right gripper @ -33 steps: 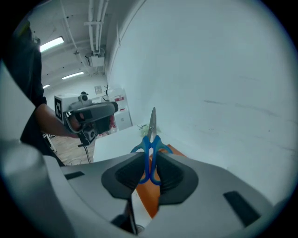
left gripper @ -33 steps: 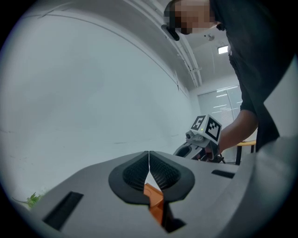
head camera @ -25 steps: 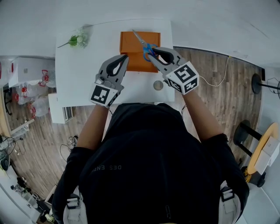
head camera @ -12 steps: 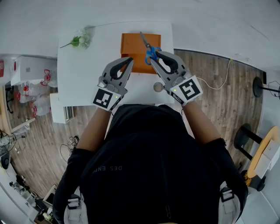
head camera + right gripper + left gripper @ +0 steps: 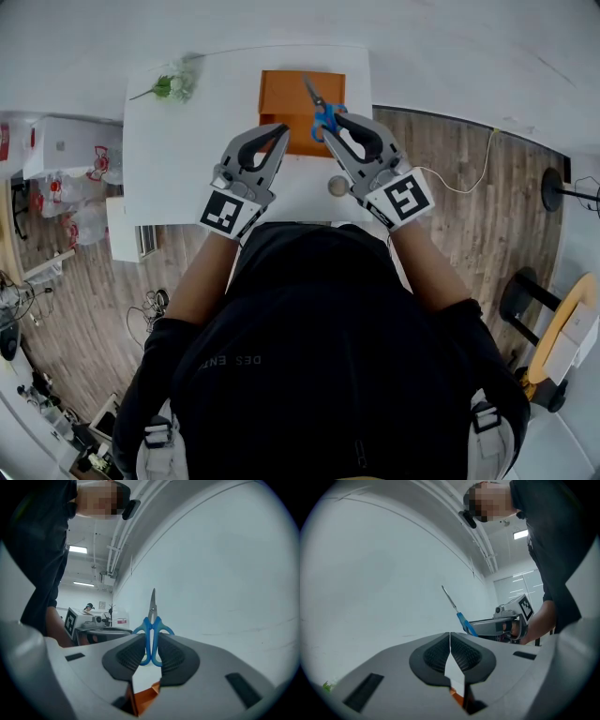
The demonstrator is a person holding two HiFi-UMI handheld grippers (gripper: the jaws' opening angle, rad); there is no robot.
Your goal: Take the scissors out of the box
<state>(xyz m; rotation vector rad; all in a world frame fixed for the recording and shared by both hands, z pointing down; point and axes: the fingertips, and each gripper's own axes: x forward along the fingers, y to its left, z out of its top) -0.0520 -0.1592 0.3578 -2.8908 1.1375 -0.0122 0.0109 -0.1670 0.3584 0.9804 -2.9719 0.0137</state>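
Observation:
Small blue-handled scissors (image 5: 323, 111) are lifted over the front edge of the open orange box (image 5: 291, 94), with their blades aimed at the far wall. My right gripper (image 5: 329, 118) is shut on the blue handles. In the right gripper view the scissors (image 5: 152, 630) stand upright between the pads, and a corner of the box (image 5: 146, 696) shows below. My left gripper (image 5: 278, 130) hovers at the box's front left corner, shut with nothing in it. The left gripper view shows its pads (image 5: 461, 654) meeting at the tips, with the scissors (image 5: 464, 619) and the right gripper (image 5: 499, 626) beyond.
The box sits at the far side of a white table (image 5: 187, 150). A green sprig (image 5: 171, 86) lies at the far left corner. A small round object (image 5: 338, 185) rests near the front edge under my right gripper. A cable (image 5: 469, 169) runs across the wooden floor on the right.
My right gripper has risen and drawn back a little with the scissors, whose blades swung from slanting left to nearly straight ahead. My left gripper shifted slightly right and up.

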